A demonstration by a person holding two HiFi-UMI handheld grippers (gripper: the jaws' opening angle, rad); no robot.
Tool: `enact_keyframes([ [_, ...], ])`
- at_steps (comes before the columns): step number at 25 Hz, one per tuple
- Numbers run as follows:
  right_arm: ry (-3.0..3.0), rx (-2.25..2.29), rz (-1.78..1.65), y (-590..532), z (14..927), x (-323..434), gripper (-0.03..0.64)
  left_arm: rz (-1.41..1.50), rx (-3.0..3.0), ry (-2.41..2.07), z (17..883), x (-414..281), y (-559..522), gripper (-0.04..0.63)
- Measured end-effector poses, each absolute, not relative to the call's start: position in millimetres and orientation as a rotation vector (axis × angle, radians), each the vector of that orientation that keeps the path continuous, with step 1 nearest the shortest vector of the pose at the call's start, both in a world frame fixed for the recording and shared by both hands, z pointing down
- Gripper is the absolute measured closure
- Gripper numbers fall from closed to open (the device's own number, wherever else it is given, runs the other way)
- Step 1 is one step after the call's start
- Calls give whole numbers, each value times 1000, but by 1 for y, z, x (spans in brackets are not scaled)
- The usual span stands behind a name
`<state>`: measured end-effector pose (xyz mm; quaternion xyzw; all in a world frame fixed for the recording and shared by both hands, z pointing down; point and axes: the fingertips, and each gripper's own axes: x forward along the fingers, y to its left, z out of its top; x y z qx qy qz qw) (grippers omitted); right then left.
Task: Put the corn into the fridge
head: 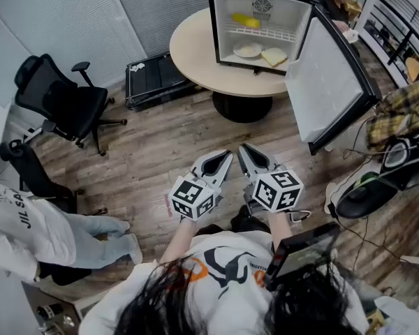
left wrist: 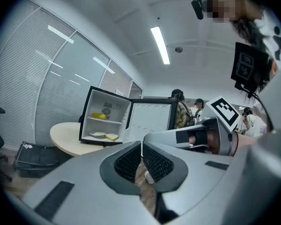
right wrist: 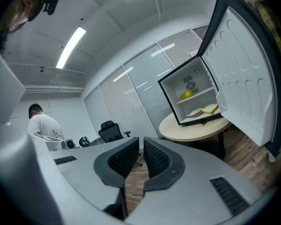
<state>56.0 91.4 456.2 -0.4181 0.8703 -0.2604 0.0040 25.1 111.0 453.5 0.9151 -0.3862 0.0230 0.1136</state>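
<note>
The yellow corn [head: 246, 20] lies on the upper shelf of the open mini fridge [head: 220, 26], which stands on a round table [head: 195, 54]. The corn also shows in the left gripper view [left wrist: 99, 116] and the right gripper view [right wrist: 186, 95]. The fridge door [head: 328, 82] hangs wide open to the right. On the fridge floor sit a plate [head: 248, 49] and a slice of bread [head: 274, 56]. My left gripper [head: 225, 156] and right gripper [head: 243, 149] are held side by side over the wooden floor, well short of the table. Both are shut with nothing between the pads.
A black office chair [head: 63, 100] stands at the left and a black case [head: 153, 79] lies by the table's base. A person in white [head: 28, 229] crouches at the lower left. Cables and a dark bag [head: 377, 187] clutter the floor at the right, below the door.
</note>
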Motion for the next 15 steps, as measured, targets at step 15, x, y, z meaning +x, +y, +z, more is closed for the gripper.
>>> enact_keyframes([
  [15,2694,-1351,-840,110,460,53,575,68,2699,-1104,453,17,129,586],
])
